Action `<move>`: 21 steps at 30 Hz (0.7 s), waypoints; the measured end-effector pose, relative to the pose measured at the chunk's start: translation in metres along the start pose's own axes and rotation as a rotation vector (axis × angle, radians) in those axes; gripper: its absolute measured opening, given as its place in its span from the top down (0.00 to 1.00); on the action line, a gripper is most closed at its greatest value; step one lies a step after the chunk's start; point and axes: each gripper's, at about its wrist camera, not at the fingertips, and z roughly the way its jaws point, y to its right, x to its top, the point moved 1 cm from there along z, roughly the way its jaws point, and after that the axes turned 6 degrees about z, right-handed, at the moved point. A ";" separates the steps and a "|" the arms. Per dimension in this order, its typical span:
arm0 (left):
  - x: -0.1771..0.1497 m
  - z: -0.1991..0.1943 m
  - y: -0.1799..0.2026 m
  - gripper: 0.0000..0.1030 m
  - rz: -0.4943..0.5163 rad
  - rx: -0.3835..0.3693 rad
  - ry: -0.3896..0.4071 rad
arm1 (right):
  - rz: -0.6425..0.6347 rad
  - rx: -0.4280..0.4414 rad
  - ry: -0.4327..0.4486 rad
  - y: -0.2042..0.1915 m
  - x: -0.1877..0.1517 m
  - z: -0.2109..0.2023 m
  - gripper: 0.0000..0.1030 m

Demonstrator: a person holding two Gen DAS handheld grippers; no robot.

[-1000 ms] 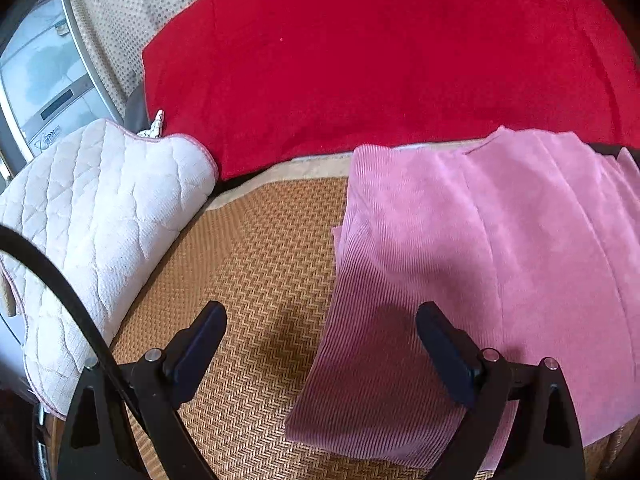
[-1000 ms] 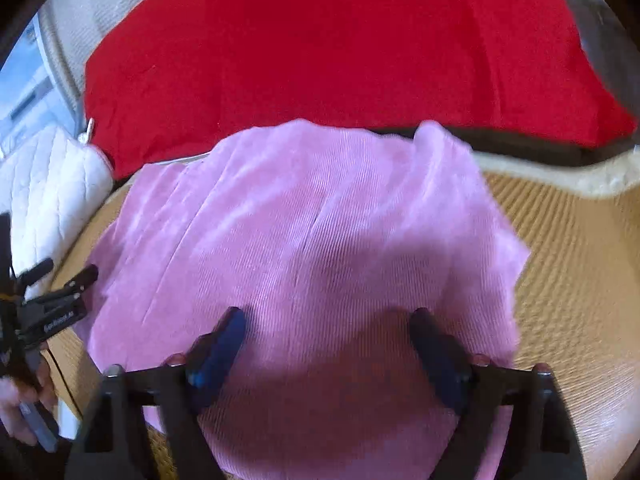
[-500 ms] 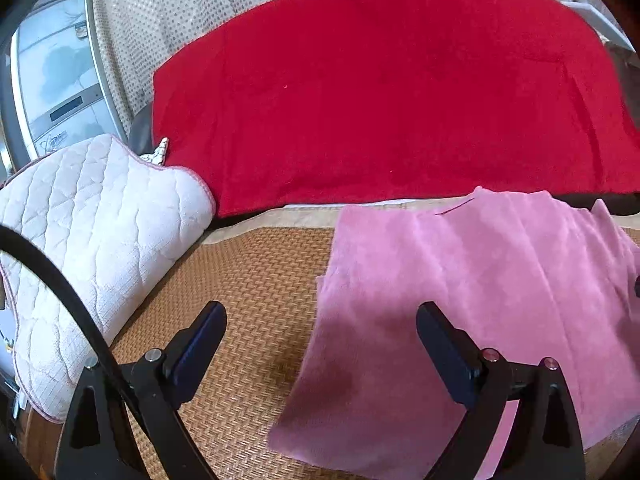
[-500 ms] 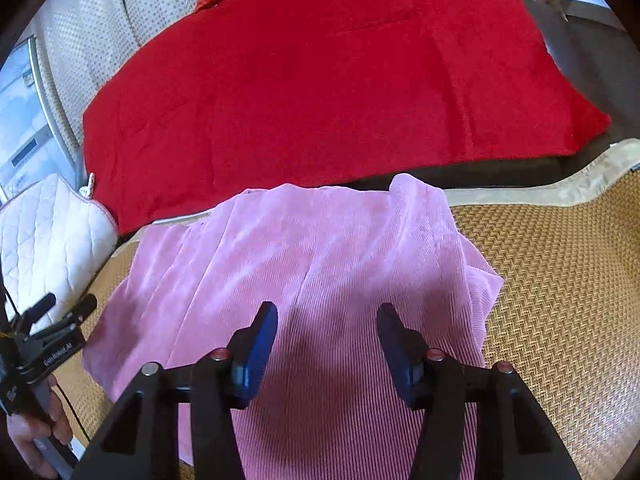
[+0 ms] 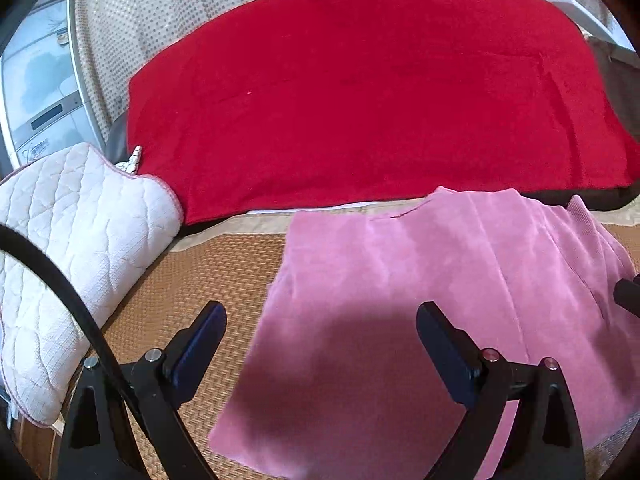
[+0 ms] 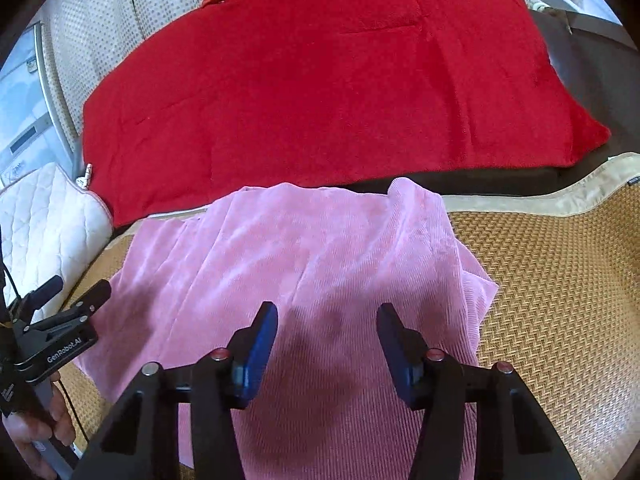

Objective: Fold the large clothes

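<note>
- Pink ribbed corduroy garment (image 6: pixel 320 264): near hem cut off by the lower edge in the right wrist view; underside hidden.
- Woven tan straw mat (image 6: pixel 560 300): covered under the garment, right part runs out of frame.
- White quilted cushion (image 5: pixel 68 248): left side cut off, crossed by a black cable (image 5: pixel 60 280).
- Red fleece blanket (image 5: pixel 360 92): surface beneath hidden.
- Person's hand (image 6: pixel 36 436): only partly visible at the frame corner.

Bare woven mat (image 6: pixel 560 280) is left free on the right; the left is blocked by a quilted cushion (image 5: pixel 68 248).
</note>
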 end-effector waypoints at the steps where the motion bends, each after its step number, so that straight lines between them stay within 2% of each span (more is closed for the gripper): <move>1: 0.001 0.000 0.003 0.07 0.004 -0.005 0.001 | 0.001 -0.004 -0.001 0.001 0.000 0.001 0.47; 10: 0.002 0.000 0.023 0.07 0.044 -0.019 0.004 | -0.033 -0.045 0.033 0.000 0.002 -0.006 0.47; 21: 0.003 -0.003 0.028 0.07 0.053 -0.026 0.007 | -0.051 -0.065 0.053 -0.002 0.004 -0.013 0.47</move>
